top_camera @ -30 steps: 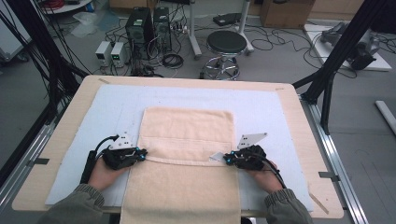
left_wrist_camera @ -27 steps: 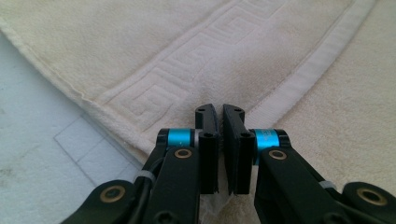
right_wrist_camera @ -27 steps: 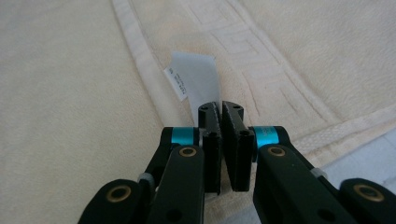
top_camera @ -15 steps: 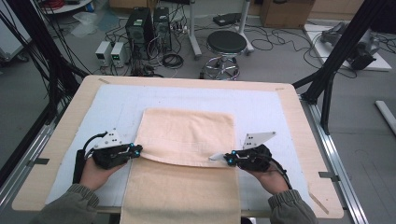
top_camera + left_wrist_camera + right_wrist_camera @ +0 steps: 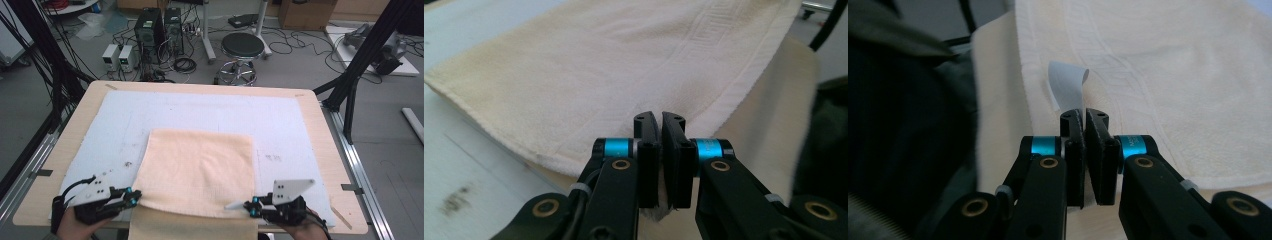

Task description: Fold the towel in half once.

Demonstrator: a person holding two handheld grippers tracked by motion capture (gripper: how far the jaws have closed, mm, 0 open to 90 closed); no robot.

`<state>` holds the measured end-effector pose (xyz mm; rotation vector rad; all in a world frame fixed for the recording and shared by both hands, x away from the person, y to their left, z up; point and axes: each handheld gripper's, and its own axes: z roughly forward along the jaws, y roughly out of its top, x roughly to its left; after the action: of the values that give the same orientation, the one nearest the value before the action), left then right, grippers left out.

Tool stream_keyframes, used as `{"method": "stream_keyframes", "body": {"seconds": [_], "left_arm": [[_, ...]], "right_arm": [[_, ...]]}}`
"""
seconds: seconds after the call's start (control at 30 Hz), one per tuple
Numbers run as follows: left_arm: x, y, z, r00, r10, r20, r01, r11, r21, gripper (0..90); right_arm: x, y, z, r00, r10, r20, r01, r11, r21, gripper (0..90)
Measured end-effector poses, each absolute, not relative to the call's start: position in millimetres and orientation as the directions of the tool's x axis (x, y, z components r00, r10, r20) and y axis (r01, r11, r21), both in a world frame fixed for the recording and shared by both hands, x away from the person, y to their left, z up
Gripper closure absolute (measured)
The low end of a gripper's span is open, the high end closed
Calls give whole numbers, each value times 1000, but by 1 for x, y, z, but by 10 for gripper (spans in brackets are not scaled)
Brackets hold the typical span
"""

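The left gripper [image 5: 134,196] and right gripper [image 5: 248,206] pinch near corners of a folded, cream, nubby terry towel [image 5: 197,167].

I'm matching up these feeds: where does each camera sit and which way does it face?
High view: above the near edge, facing forward and down on table, towel, both hands.
Left gripper view: rides the left gripper, facing along its jaws.
Right gripper view: rides the right gripper, likewise.
Shared: the towel.
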<state>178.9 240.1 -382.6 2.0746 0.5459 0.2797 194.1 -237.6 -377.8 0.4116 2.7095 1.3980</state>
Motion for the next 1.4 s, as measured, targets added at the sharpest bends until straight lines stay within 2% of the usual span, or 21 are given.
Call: {"method": "stream_keyframes", "body": {"seconds": [0.07, 0.13, 0.17, 0.23, 0.43, 0.67, 0.97, 1.17, 1.3, 1.4], "left_arm": [[164, 239, -384, 891, 453, -23, 262, -473, 841, 837], [157, 239, -387, 892, 452, -23, 260, -469, 844, 725], [158, 239, -387, 891, 454, -25, 263, -468, 844, 677], [164, 239, -389, 882, 470, -34, 275, -454, 847, 654], [202, 237, -389, 851, 526, -15, 273, -416, 867, 585], [256, 229, -393, 811, 585, 4, 282, -396, 874, 515], [315, 223, -403, 735, 677, -20, 340, -344, 875, 455], [351, 226, -414, 652, 756, -56, 398, -278, 874, 495], [373, 227, -422, 605, 786, -126, 447, -205, 871, 505], [385, 224, -426, 601, 791, -118, 462, -223, 859, 499]], "right_arm": [[179, -237, -374, -970, 238, 57, 185, 558, 809, 839], [172, -239, -372, -969, 238, 66, 187, 537, 822, 709], [173, -241, -371, -968, 240, 68, 190, 530, 826, 705], [178, -242, -371, -962, 266, 59, 194, 520, 832, 661], [225, -247, -378, -921, 384, 64, 253, 465, 848, 556], [287, -244, -388, -880, 472, 47, 296, 470, 832, 471], [336, -247, -396, -830, 555, 54, 344, 433, 833, 378], [367, -244, -404, -806, 589, 57, 387, 453, 803, 361], [383, -239, -413, -794, 607, 42, 403, 474, 783, 357], [392, -238, -423, -788, 615, 38, 419, 490, 765, 362]]}}
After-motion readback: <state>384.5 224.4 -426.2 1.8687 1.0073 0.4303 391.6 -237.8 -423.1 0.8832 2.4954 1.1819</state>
